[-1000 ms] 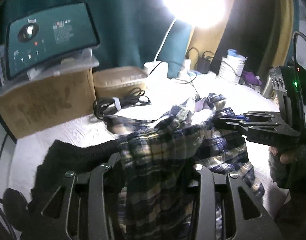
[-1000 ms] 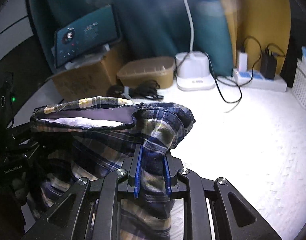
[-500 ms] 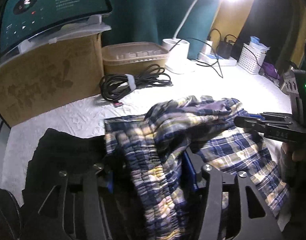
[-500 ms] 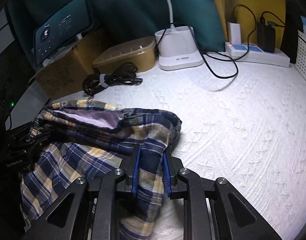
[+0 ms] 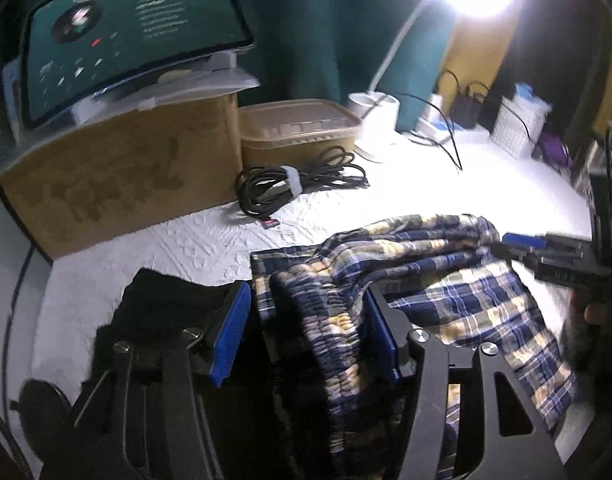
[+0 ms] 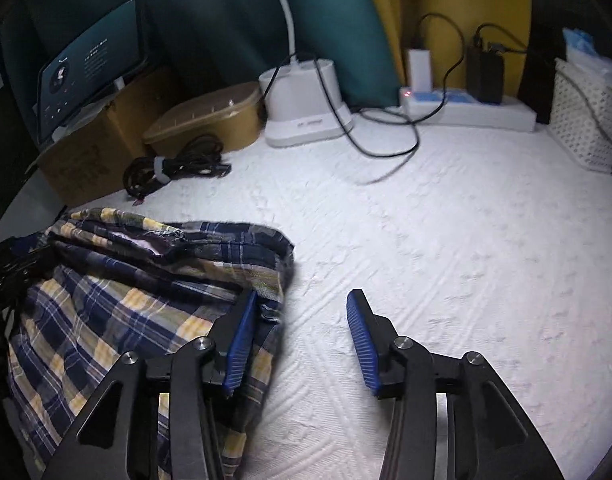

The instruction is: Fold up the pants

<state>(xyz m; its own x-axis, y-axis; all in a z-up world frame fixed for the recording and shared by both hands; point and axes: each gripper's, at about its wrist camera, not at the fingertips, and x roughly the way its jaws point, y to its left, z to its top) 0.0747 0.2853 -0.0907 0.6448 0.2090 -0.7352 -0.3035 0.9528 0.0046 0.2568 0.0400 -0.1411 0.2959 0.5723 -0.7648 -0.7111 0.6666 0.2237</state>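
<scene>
The blue-and-yellow plaid pants [image 5: 446,280] lie bunched on the white textured cover [image 6: 446,240]. My left gripper [image 5: 306,296] is open around the gathered waistband, which rests against the right pad [image 5: 380,332] while the left pad stands off it. In the right wrist view the pants [image 6: 125,292] lie at the lower left. My right gripper [image 6: 301,298] has its jaws opening; the folded edge lies just by the left pad [image 6: 239,344] and only white cover shows between the pads. The right gripper [image 5: 526,244] also shows at the pants' far edge.
A black garment [image 5: 161,300] lies left of the pants. At the back stand a cardboard box [image 5: 117,176] with a lit screen [image 5: 125,40], a brown lidded tub [image 5: 297,128], a coiled black cable [image 5: 289,184], a white lamp base [image 6: 306,108], a power strip [image 6: 466,108] and a white basket [image 6: 586,120].
The pants have come down from the air onto the cover. The left jaws widened around the waistband. The right jaws were shut on the cloth and have let go.
</scene>
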